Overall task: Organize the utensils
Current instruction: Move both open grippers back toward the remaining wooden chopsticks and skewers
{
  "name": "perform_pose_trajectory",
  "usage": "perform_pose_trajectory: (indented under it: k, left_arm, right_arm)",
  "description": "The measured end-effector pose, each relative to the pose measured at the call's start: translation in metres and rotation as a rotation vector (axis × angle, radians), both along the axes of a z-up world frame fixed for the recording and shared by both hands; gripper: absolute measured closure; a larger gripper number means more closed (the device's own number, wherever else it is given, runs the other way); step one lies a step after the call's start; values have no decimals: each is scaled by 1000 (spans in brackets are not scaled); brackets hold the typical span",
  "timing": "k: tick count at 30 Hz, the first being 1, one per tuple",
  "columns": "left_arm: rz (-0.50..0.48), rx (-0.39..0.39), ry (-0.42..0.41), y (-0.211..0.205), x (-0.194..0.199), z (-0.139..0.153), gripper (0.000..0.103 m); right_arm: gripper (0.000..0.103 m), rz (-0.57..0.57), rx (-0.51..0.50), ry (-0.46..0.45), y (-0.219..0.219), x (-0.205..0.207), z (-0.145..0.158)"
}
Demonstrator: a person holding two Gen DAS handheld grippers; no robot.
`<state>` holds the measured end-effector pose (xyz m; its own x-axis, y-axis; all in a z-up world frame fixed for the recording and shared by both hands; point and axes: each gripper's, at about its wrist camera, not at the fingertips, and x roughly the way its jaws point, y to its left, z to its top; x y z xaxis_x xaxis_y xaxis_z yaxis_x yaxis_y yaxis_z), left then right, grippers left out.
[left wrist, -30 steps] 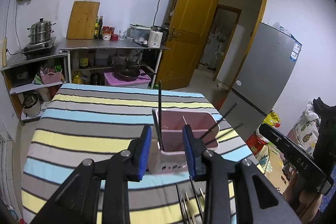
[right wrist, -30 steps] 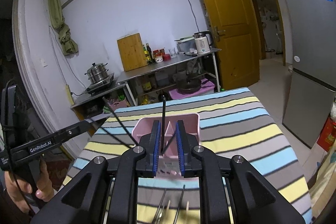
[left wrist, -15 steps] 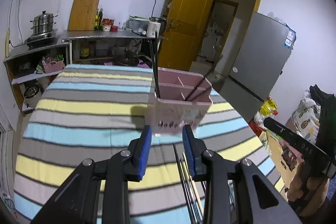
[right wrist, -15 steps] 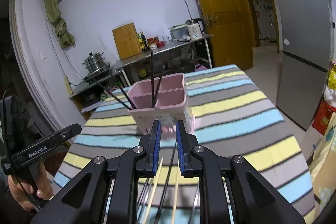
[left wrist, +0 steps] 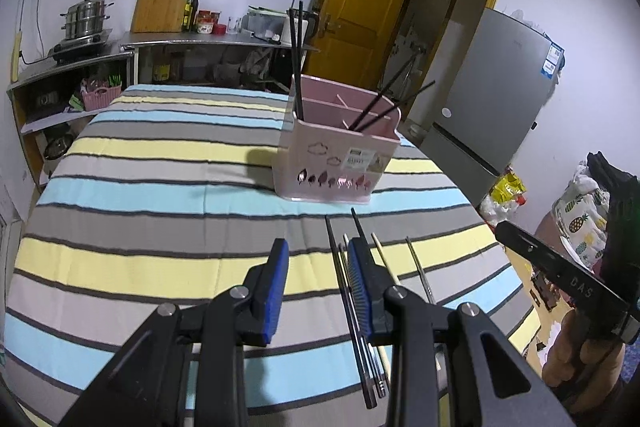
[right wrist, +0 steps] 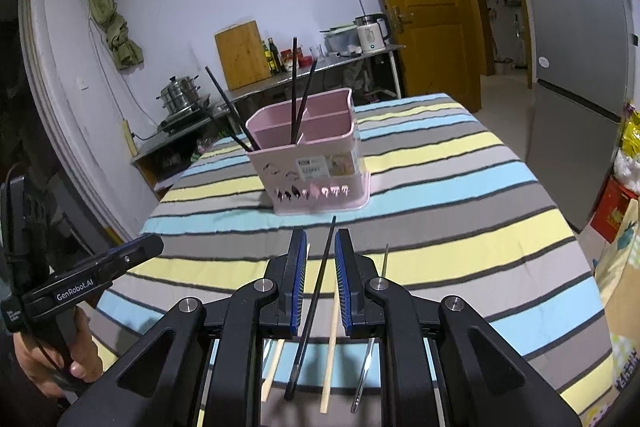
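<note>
1. The left tongs stand at a narrow gap and hold nothing; only striped cloth shows between the blue pads. The loose chopsticks lie to their right, not between the pads.
2. The bundle of dark and metal chopsticks lies flat on the desk, just beside the left tongs' right pad, long axis running away toward the pink plastic utensil holder.
3. The right tongs are also narrow and grip nothing, but they hover straddling 1 thin black chopstick, which runs lengthwise through the gap and looks clear of the pads.
4. A pale wooden chopstick and a slim metal one lie alongside, to its right.
5. The holder stands straight ahead, with 4 black chopsticks upright inside.
6. Judgement: the right hand is better placed; lowering and closing should take the black chopstick.
</note>
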<state>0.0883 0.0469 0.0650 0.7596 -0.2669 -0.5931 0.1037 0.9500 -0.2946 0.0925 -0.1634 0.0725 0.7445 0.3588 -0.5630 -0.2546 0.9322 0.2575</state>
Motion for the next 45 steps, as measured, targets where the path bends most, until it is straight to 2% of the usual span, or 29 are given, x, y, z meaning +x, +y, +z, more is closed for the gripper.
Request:
perform_pose_trajectory:
  k: [10,17,25,36,45]
  left_arm:
    - [-27,9,67,-13,7,-26,71]
    - [-77,17,156,-30,33,-55,71]
    - [-81,37,219,-43,61,-78,71]
    - [-79,77,233,-53,77,-89,71]
    - [-77,184,226,-69,79,-89,68]
  right_arm:
    - [88,5,5,50,1,4,-21]
    - [88,11,9,90,4,11,-38]
    - [88,6,15,127,1,24,-53]
    - [88,-3,23,150,-5,30,-62]
    - [88,-6,25,150,-6,31,-63]
